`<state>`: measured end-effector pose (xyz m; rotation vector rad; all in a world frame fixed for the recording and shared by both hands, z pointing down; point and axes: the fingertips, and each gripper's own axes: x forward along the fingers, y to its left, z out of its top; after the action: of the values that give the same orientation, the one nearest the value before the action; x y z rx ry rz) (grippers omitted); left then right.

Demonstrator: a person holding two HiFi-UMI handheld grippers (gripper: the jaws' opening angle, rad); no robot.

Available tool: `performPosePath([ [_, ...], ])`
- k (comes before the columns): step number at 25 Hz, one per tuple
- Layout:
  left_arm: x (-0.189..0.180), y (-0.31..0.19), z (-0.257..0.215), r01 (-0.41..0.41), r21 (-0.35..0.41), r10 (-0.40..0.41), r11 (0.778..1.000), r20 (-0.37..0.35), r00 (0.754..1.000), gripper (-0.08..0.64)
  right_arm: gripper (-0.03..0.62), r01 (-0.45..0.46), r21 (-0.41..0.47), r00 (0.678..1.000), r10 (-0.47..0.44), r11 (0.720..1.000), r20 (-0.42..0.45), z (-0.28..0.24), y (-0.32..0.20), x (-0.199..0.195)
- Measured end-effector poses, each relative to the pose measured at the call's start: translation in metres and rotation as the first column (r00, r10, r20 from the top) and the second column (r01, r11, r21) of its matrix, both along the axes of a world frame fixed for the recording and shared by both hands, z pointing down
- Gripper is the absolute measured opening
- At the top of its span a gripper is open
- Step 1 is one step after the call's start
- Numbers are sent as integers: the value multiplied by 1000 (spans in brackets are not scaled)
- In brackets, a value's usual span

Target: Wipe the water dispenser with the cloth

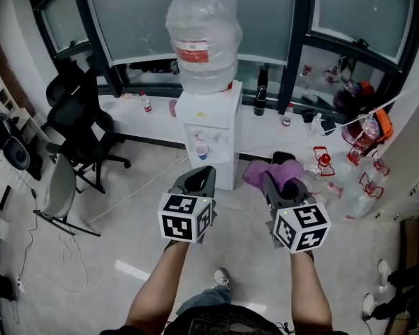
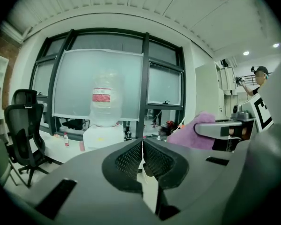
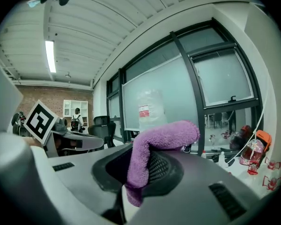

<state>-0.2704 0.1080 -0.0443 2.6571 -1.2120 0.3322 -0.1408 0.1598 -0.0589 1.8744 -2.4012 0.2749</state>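
The right gripper pinches the purple cloth in its jaws, the cloth flopping over their tips; the left gripper has its jaws pressed together on nothing. The water dispenser stands upright straight ahead of both — not yet touched, roughly equally near each.

The left gripper and right gripper are each a dark grey moulded shell. It narrows to two black jaws with finely meshed inner faces, and rectangular slots are sunk in the shell on either side. At the near ends sit the left cube and right cube, white with black square markers. The person wears bluish-grey trousers and a light shoe.
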Motion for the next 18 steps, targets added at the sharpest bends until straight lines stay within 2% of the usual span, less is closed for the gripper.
performPosePath([
  [8, 1, -89, 5, -13, -21, 13, 1000, -8, 1000, 28, 48, -3, -15, 1000, 3, 1000, -4, -1, -92, -3],
  [18, 21, -149, 14, -10, -28, 9, 1000, -11, 1000, 28, 48, 14, -20, 1000, -14, 1000, 9, 5, -154, 12],
])
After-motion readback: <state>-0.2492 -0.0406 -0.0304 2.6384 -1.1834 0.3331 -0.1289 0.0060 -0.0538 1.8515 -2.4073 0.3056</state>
